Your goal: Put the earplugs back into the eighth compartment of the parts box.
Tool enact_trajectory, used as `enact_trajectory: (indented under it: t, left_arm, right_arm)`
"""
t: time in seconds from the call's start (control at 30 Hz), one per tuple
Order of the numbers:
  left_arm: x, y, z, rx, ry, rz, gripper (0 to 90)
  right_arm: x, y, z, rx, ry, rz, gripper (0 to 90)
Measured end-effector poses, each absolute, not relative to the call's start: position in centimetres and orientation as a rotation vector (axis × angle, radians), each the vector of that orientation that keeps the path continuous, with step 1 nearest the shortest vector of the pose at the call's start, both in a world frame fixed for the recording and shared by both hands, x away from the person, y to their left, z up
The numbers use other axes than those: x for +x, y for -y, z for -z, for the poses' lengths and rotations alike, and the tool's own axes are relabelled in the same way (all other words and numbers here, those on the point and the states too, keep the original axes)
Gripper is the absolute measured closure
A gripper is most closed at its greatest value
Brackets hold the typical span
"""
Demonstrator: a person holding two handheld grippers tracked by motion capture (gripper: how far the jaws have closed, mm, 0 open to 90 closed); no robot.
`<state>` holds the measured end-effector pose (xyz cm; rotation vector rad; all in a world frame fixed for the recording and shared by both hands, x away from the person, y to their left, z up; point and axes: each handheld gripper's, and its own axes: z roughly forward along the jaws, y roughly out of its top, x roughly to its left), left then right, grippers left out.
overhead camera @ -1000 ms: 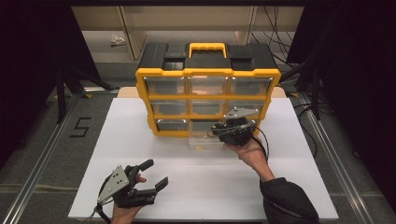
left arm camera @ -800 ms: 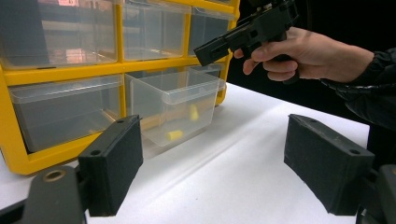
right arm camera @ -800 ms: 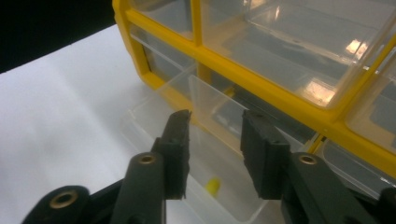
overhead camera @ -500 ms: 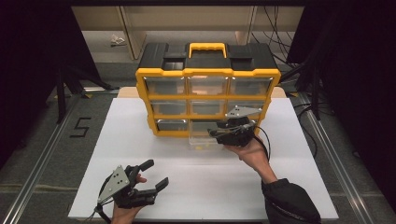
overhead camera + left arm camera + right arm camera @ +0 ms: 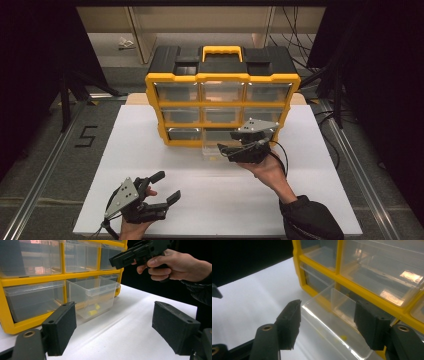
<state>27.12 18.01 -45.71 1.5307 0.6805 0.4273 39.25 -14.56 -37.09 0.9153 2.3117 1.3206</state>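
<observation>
Yellow organizer (image 5: 222,107) blocks the back-centre of the white table (image 5: 320,200). Its bottom-middle clear drawer (image 5: 215,150) sticks out fwd, eating into room in front. Right gripper (image 5: 235,149) hangs just above drawer, jaws apart. Left gripper (image 5: 162,187) sits near front-left edge, jaws wide. Bare table btwn them and along both sides of organizer.

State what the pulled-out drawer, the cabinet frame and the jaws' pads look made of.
Pulled-out drawer: clear glossy plastic, likely; small yellow pieces show through its walls. Cabinet frame: opaque yellow moulded plastic, smooth, under a black top. Pads on the jaws: matte black, faintly grainy, probably foam or rubber.
</observation>
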Motion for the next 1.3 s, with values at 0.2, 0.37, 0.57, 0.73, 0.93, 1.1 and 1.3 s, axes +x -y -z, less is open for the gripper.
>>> enact_trajectory:
  t: [0.2,0.37,0.57,0.73,0.93,1.1,1.3]
  left_arm:
    - [27.1,-18.0,45.7,1.531,-0.680,-0.427,19.2]
    - [27.1,-18.0,45.7,1.531,-0.680,-0.426,19.2]
    - [27.1,-18.0,45.7,1.533,-0.677,-0.422,19.2]
    - [27.2,-18.0,45.7,1.535,-0.677,-0.418,19.1]
    - [27.2,-17.9,45.7,1.537,-0.675,-0.417,19.1]
    - [27.2,-17.9,45.7,1.542,-0.671,-0.418,19.1]
    - [27.2,-17.9,45.7,1.543,-0.669,-0.419,19.1]
  right_arm:
    - [38.1,14.8,36.8,0.891,-2.284,-1.367,38.0]
    - [37.4,15.1,36.8,0.902,-2.269,-1.401,36.5]
    - [36.6,15.8,36.9,0.918,-2.242,-1.433,33.9]
    - [35.8,16.6,37.1,0.920,-2.213,-1.479,32.7]
    - [35.1,17.4,37.2,0.911,-2.186,-1.519,32.3]
    - [34.4,17.8,37.2,0.892,-2.163,-1.545,32.2]
    - [33.8,18.1,37.3,0.877,-2.139,-1.576,31.5]
